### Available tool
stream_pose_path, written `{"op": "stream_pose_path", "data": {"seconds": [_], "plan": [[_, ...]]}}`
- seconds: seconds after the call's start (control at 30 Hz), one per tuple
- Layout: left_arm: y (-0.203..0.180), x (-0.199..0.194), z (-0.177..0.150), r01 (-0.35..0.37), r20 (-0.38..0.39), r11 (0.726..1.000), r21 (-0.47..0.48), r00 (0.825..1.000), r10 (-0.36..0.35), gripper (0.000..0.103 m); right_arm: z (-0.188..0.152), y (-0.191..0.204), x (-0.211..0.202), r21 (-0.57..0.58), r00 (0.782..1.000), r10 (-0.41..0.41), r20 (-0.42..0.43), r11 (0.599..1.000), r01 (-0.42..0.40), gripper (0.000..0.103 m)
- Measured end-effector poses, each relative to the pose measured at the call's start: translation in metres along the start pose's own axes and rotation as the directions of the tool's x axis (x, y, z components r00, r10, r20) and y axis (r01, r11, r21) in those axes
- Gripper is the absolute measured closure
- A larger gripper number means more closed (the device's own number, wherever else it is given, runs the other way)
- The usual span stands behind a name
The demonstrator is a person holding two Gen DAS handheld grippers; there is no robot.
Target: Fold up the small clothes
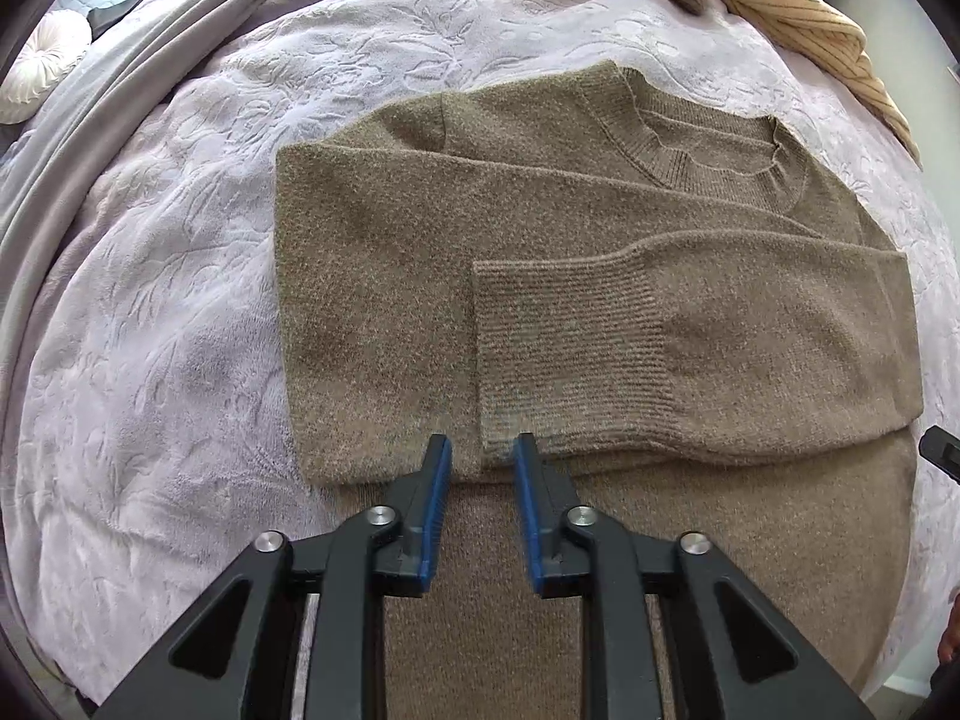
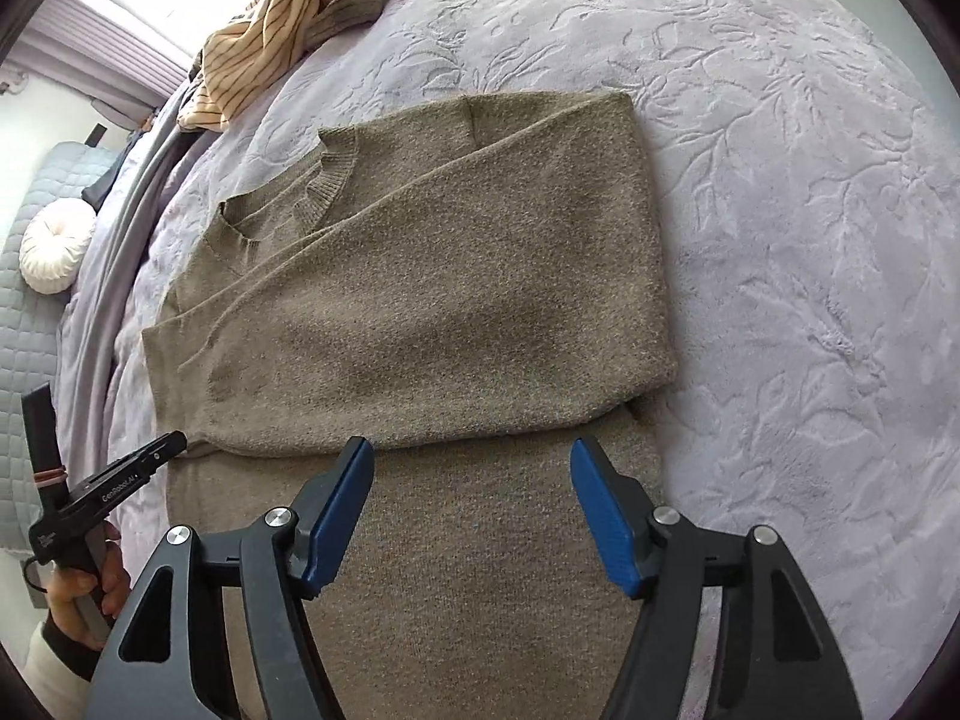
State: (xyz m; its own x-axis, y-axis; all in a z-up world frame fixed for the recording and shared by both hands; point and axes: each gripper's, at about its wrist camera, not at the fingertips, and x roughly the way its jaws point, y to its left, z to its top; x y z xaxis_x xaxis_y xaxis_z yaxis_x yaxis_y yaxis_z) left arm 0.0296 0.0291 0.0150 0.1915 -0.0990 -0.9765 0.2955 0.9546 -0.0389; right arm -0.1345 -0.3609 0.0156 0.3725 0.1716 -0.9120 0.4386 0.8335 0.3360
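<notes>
A brown knit sweater [image 1: 540,276] lies flat on the lavender embossed bedspread [image 1: 150,300], neck at the far side. Both sleeves are folded across its chest, and the ribbed cuff [image 1: 570,354] of one lies on top. My left gripper [image 1: 483,444] hangs just above that cuff's near corner, its blue pads apart and pressing nothing. In the right wrist view the same sweater [image 2: 432,300] fills the middle. My right gripper [image 2: 471,447] stands wide open over the sweater's lower body, holding nothing. A hand holds the left gripper's handle [image 2: 120,480] at that view's left edge.
A beige striped garment [image 1: 780,6] [image 2: 282,6] lies bunched at the far edge of the bed. A grey blanket [image 1: 120,90] runs in folds along the left side. A round white cushion [image 2: 57,246] sits on a quilted surface beyond it.
</notes>
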Motion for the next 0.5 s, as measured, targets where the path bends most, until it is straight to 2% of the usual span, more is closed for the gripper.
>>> {"op": "stream_pose_path", "data": {"seconds": [0.07,0.13,0.37,0.5], "plan": [[-0.001,-0.005,-0.002,0.001,0.023,1.0,-0.019,1.0,-0.001,0.001,0.0,0.002,-0.001,-0.007,1.0,0.005,-0.003,1.0,-0.005,0.025],[-0.005,-0.012,-0.005,0.001,0.052,1.0,-0.013,0.999,0.0,0.001,-0.001,0.004,-0.002,-0.017,1.0,0.008,-0.006,1.0,-0.008,0.025],[-0.015,-0.016,-0.015,-0.022,0.017,1.0,-0.013,1.0,0.022,0.001,-0.002,0.011,-0.002,-0.056,1.0,0.028,-0.002,0.998,-0.028,0.015],[-0.021,-0.017,-0.023,-0.033,0.003,0.999,-0.02,0.999,0.033,0.001,-0.007,0.017,-0.003,-0.095,0.999,0.048,-0.001,0.994,-0.048,0.015]]}}
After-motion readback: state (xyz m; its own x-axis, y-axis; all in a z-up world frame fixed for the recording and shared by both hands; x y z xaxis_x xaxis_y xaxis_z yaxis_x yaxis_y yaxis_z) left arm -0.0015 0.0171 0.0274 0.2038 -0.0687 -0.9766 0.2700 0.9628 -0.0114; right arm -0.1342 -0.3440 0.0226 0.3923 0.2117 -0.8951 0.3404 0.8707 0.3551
